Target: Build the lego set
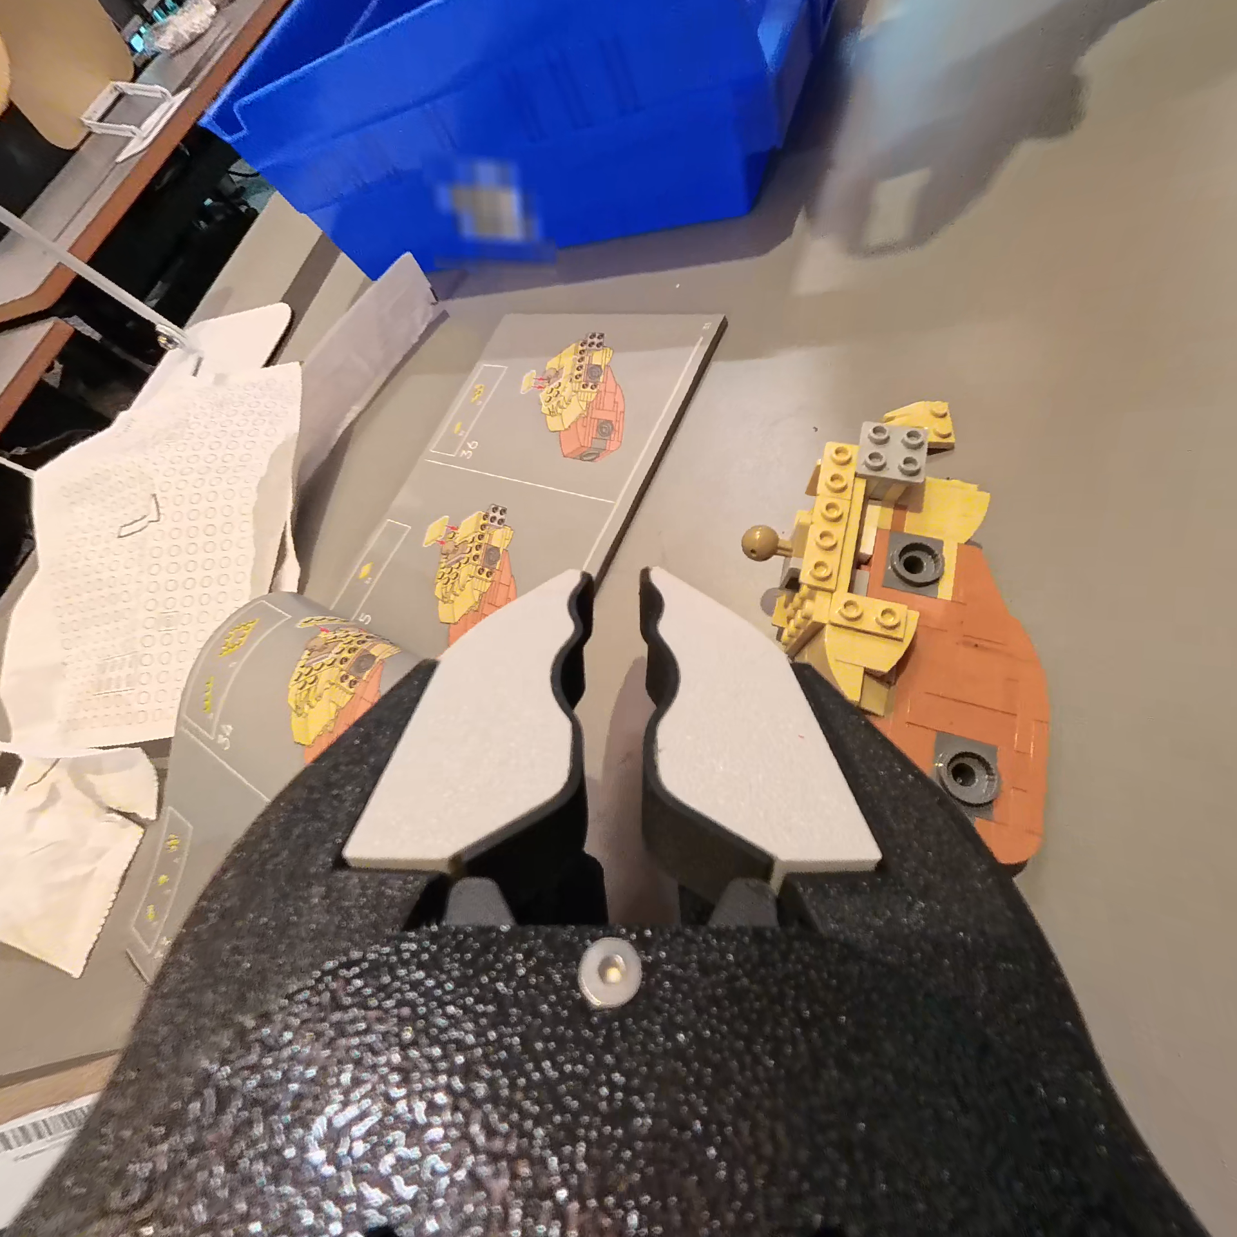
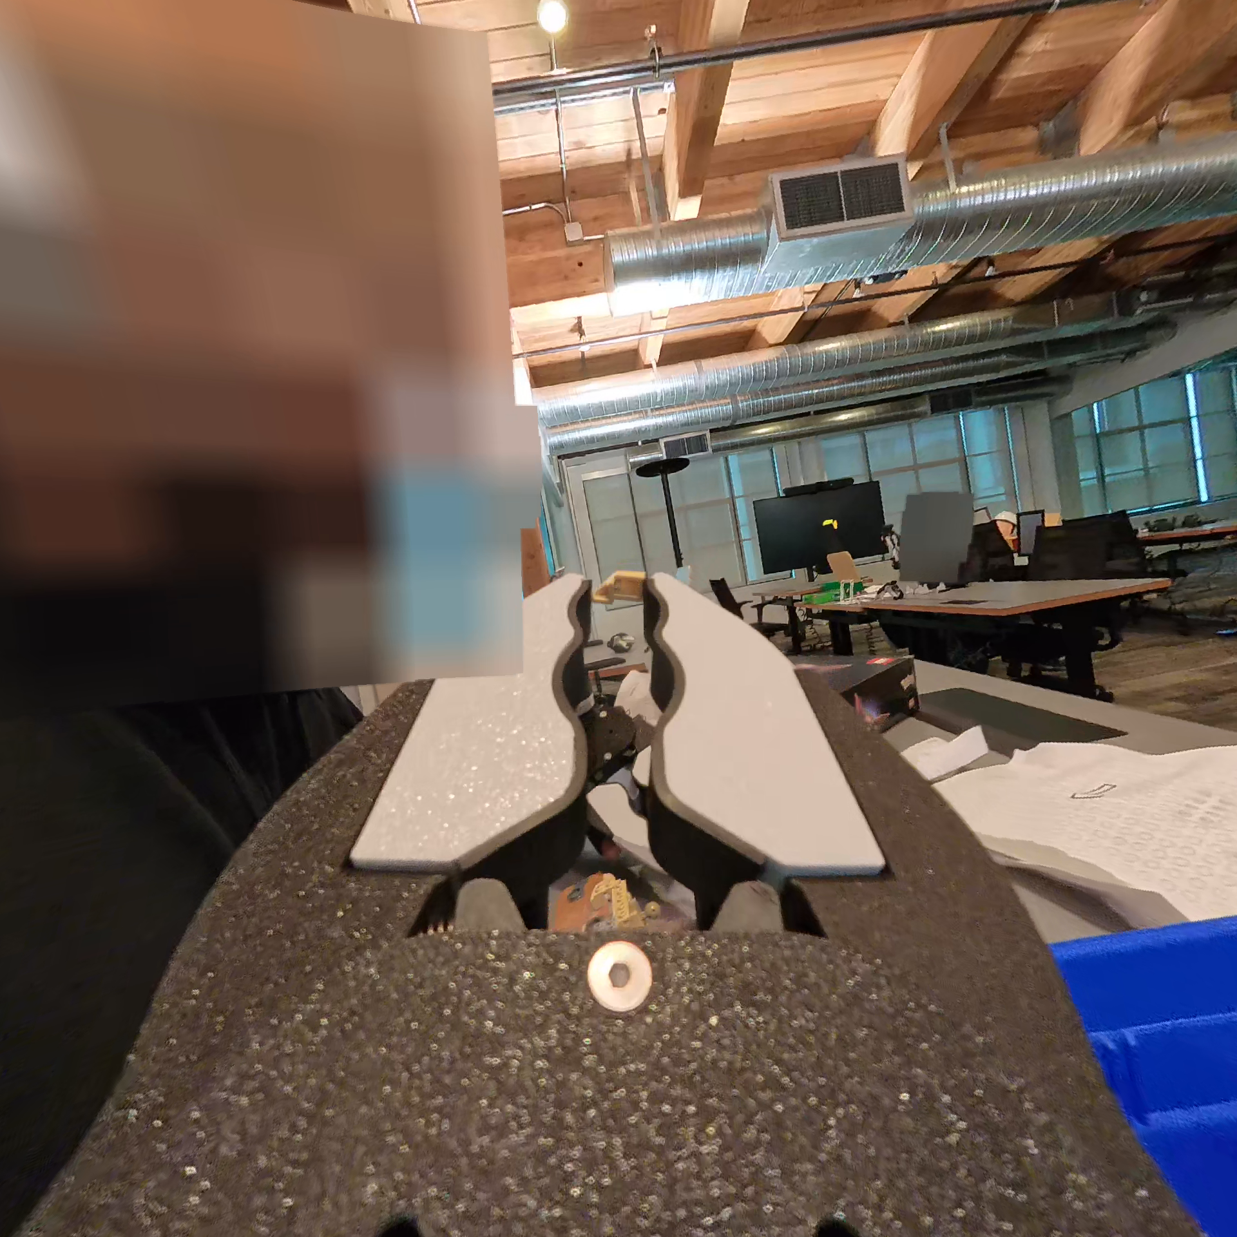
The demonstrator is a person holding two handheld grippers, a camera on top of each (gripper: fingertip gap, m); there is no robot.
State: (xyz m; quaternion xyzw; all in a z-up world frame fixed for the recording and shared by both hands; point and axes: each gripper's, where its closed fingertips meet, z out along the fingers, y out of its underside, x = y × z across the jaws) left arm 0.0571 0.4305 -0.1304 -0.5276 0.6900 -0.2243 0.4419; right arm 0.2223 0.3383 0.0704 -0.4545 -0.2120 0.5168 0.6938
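On the grey table (image 1: 1004,281), from the left: white paper bags (image 1: 154,535) printed with circles, then the open manual (image 1: 535,455), one page curling up near the left gripper (image 1: 616,581), whose tips hang slightly parted over the manual's edge with nothing between them. Right of it lies the model (image 1: 897,629) (yellow-tan bricks on an orange base, a grey stud plate on top). A blue bin (image 1: 535,114) stands behind.

The right gripper (image 2: 616,588) is raised toward the room, pinching a small tan piece (image 2: 619,589) at its tips. Beyond: wooden beams (image 2: 703,100), silver ducts (image 2: 1004,214), a dark monitor (image 2: 816,525), desks (image 2: 1004,596).
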